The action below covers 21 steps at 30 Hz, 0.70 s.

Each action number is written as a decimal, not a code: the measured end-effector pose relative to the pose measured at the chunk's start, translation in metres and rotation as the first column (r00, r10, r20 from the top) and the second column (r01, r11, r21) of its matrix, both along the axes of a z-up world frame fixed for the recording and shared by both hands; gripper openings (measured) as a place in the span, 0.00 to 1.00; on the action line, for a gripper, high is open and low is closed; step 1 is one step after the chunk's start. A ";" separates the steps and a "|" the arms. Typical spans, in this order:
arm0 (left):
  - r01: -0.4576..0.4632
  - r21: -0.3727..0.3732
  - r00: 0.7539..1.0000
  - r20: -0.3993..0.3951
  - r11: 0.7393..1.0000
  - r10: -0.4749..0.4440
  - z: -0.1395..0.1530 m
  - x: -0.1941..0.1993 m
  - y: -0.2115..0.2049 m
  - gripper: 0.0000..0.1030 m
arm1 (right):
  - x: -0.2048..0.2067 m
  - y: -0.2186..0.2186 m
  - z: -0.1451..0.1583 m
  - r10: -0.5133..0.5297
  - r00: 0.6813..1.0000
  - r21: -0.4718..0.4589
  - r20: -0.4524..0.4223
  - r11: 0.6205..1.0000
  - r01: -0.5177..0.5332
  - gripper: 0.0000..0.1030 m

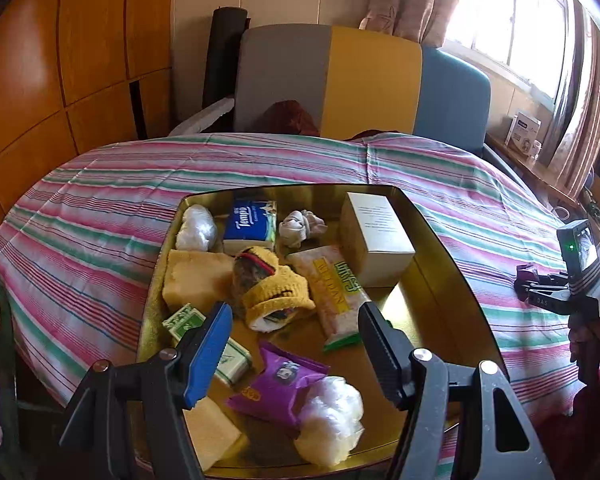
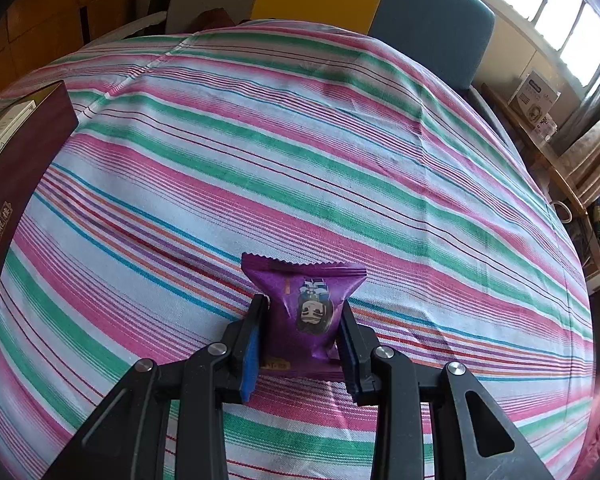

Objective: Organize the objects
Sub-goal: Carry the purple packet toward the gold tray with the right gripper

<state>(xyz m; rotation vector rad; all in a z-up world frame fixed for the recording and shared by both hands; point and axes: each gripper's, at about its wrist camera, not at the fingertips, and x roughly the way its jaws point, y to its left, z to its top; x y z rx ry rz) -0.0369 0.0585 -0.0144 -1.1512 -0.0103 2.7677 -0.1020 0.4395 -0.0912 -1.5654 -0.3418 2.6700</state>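
A gold tin tray lies on the striped cloth and holds several items: a white box, a blue Tempo tissue pack, a yellow knit sock, a long snack bar, a purple snack packet, white crumpled bags, sponges and a green-white box. My left gripper is open and empty above the tray's near end. My right gripper is shut on a second purple snack packet, just above the cloth. The right gripper also shows at the right edge of the left wrist view.
The striped tablecloth covers a round table. The tray's dark maroon side wall stands at the left in the right wrist view. A grey, yellow and blue chair stands behind the table. A shelf with boxes runs under the window.
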 end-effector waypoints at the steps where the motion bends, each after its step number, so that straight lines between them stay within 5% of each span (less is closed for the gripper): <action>1: -0.002 -0.003 1.000 -0.003 1.000 0.002 0.000 0.001 -0.003 0.64 | 0.000 0.000 0.000 0.002 1.000 0.003 -0.001 1.000 -0.002 0.34; 21: -0.085 -0.023 0.995 0.049 0.996 0.086 -0.018 0.021 -0.059 0.64 | -0.001 -0.008 0.001 0.017 1.000 0.056 -0.002 0.998 -0.017 0.33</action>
